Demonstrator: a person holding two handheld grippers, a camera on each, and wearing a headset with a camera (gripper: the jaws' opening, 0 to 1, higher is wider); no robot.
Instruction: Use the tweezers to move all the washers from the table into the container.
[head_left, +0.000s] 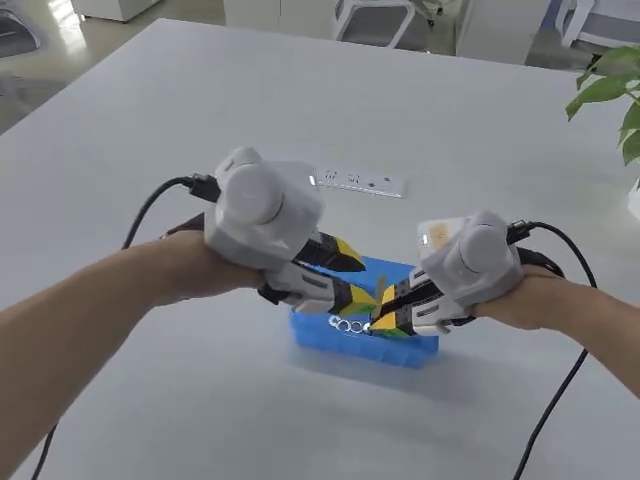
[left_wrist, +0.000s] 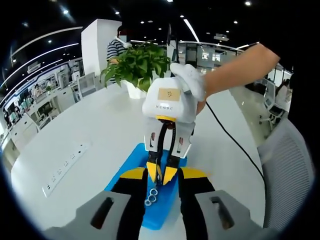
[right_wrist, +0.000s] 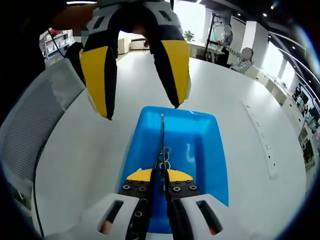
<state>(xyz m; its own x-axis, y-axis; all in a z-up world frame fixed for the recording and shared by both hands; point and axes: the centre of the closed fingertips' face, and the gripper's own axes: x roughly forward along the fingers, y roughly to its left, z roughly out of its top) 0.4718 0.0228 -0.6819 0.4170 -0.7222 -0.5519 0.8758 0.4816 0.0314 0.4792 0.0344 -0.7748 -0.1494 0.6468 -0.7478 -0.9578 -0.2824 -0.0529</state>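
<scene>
Inside blue container (right_wrist: 197, 150) on desk (right_wrist: 75, 150), washers (right_wrist: 164, 161) seen beside tweezers (right_wrist: 162, 135); tweezers clamped by right tongs (right_wrist: 161, 176); left tongs (right_wrist: 142, 111) held spread open at container's opposite end.

Bright, even light was supplied from overhead: ceiling lights (left_wrist: 192, 30) were seen as spots and strips across the top of the left gripper view. White glare was thrown on the floor (head_left: 60, 15) at the upper left of the head view. A soft, faint shadow was cast on the pale surface (head_left: 300, 420) under the container (head_left: 400, 352). Straight lines were bent strongly towards the edges of both gripper views, and the nearest foreground at the bottom of each was rendered slightly soft.
</scene>
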